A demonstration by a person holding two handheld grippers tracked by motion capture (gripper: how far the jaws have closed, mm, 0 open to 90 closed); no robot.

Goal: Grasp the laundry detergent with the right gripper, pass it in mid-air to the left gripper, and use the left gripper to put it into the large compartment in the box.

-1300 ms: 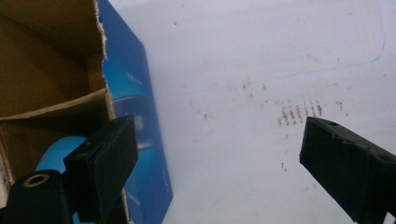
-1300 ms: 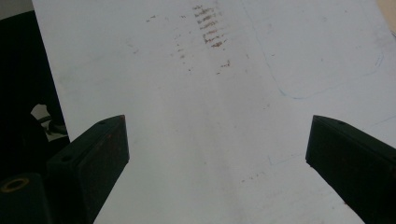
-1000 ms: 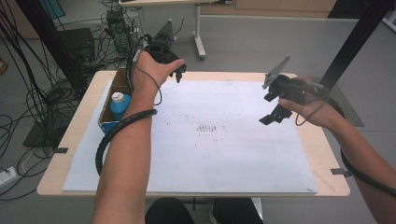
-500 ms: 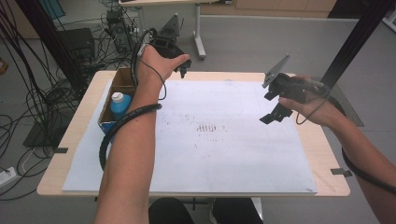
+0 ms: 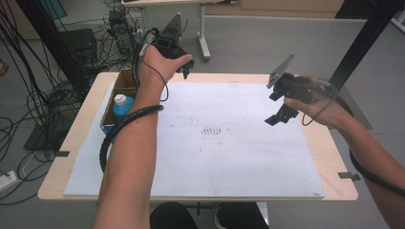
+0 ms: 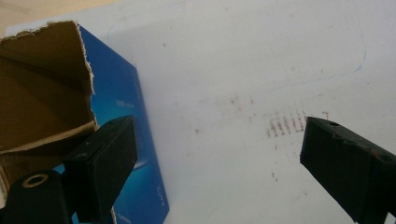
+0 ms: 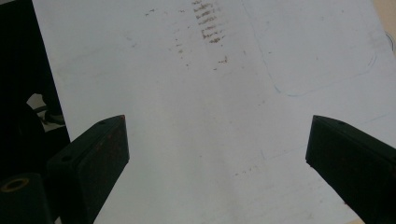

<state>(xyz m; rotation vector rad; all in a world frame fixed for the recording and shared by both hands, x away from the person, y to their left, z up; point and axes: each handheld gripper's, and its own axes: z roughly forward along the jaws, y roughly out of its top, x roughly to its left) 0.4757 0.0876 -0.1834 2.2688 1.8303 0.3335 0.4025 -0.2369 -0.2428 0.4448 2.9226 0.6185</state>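
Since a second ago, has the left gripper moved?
Yes, slightly. In the high view the left gripper has crept toward the table's far edge, past the cardboard box. Its jaws stand open and empty.

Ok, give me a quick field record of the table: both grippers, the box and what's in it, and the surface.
left gripper: open, nothing between its jaws, held above the table's far left, beside the cardboard box
right gripper: open, nothing held, above the white sheet's right part
cardboard box: open top, blue printed side, at the table's left edge
bottle: blue with white cap, inside the box
white sheet: covers most of the table, faint brown marks near the middle
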